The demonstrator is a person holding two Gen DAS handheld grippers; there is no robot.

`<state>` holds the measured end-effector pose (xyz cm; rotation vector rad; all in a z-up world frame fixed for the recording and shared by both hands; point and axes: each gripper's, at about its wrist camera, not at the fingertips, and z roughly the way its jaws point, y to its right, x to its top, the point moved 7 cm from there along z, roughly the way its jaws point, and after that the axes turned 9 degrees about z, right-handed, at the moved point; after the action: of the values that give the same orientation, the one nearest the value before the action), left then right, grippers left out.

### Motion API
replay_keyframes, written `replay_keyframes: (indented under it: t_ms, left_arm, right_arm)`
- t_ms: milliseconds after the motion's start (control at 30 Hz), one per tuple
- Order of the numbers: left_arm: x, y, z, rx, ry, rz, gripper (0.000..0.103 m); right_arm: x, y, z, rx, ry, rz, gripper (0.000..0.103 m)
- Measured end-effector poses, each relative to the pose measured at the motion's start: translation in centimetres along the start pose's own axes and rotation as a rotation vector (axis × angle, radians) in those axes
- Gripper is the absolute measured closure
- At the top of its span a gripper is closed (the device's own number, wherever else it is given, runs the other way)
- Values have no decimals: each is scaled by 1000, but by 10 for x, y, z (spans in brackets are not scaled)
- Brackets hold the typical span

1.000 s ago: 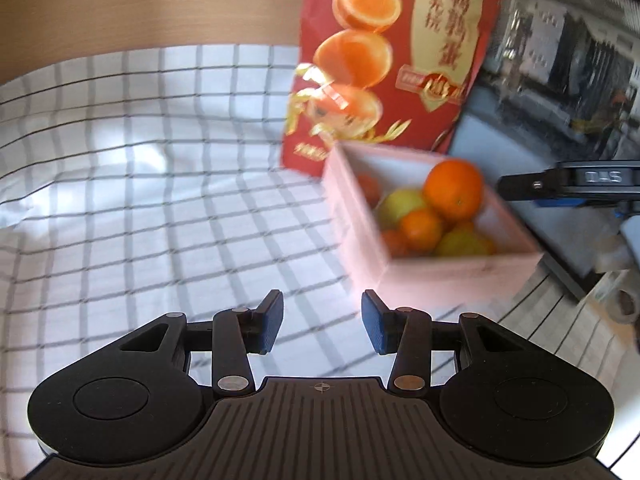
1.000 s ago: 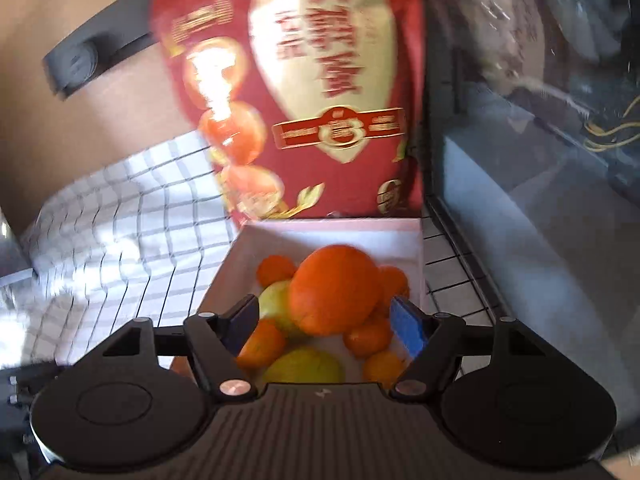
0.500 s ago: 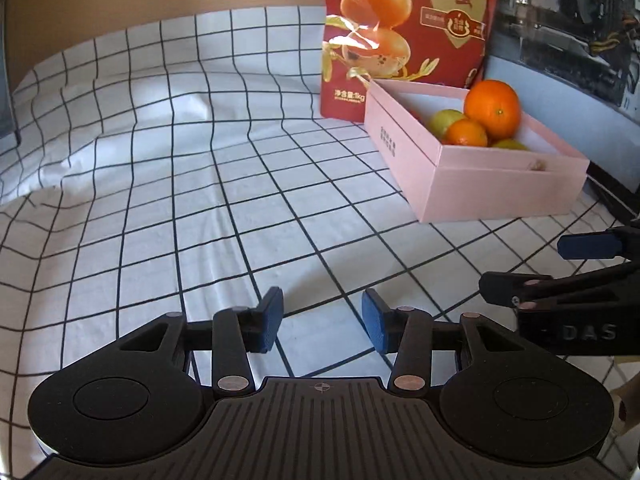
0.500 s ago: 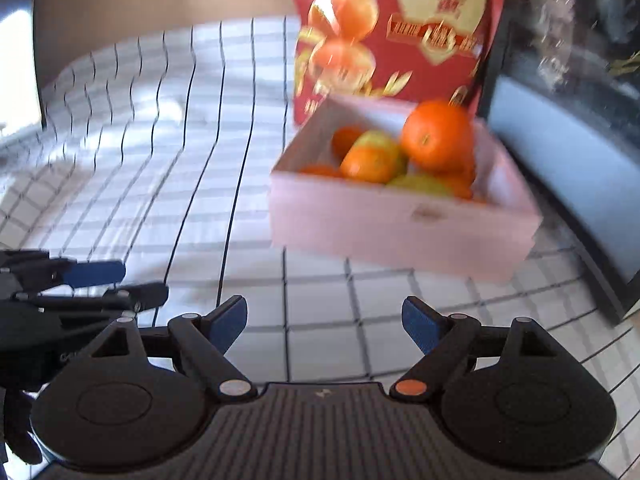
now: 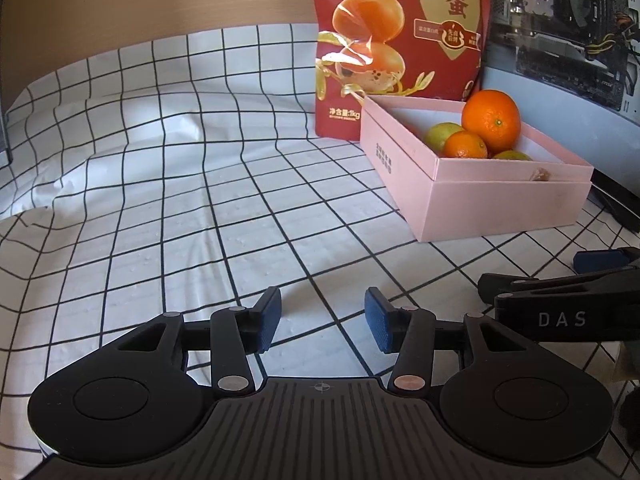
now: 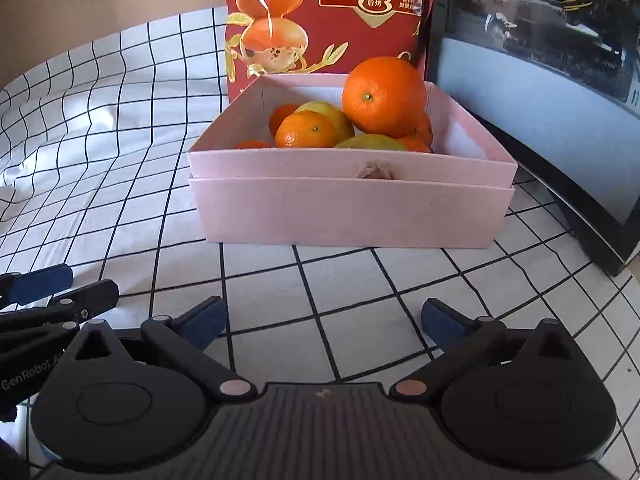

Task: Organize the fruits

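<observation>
a: compared with a second ago, we are sitting lower and further back from the pink box point(image 6: 348, 216). back then our right gripper point(image 6: 322, 318) was right over the box with the big orange point(image 6: 384, 96) framed between its fingers; now the box is standing well ahead of us on the table point(image 5: 160, 220) and that orange is resting on top of the pile inside.

b: agreed. from the left wrist, the box was blurred and tilted close by; now it is sharp, off to the upper right, and the checked cloth is filling most of the view.

a: the right gripper's jaws are opening, spread very wide, with nothing between them but cloth.

b: our left gripper point(image 5: 322, 318) is opening too, moderately spread, empty, and hanging just over the cloth without pinching anything. we are seeing each gripper's fingers poking into the other's view from the side.

a: inside the box we are counting a small orange point(image 6: 306, 130) in front, a yellow-green fruit point(image 6: 370, 142) at the near wall, another pale green one behind, and more small orange ones tucked underneath.

b: around it, a red snack bag point(image 6: 328, 16) is standing upright just behind the box, touching or nearly touching its far wall, we cannot tell which. a dark computer case point(image 6: 540, 92) is standing just right of the box. nothing is lying between us and the box's near wall.
</observation>
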<state>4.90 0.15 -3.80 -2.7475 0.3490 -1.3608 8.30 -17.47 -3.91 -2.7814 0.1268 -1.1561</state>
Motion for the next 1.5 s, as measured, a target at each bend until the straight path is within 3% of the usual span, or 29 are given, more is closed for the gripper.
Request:
replay_keyframes:
  t_ms: [67,1500]
  left_arm:
    - [0,0,0,-2,0,-3,51]
    - [2,0,4,-10,1,-9,51]
  right_arm:
    - [-1,0,0,3,32,2,0]
    - [0,-1,0,5,31,2,0]
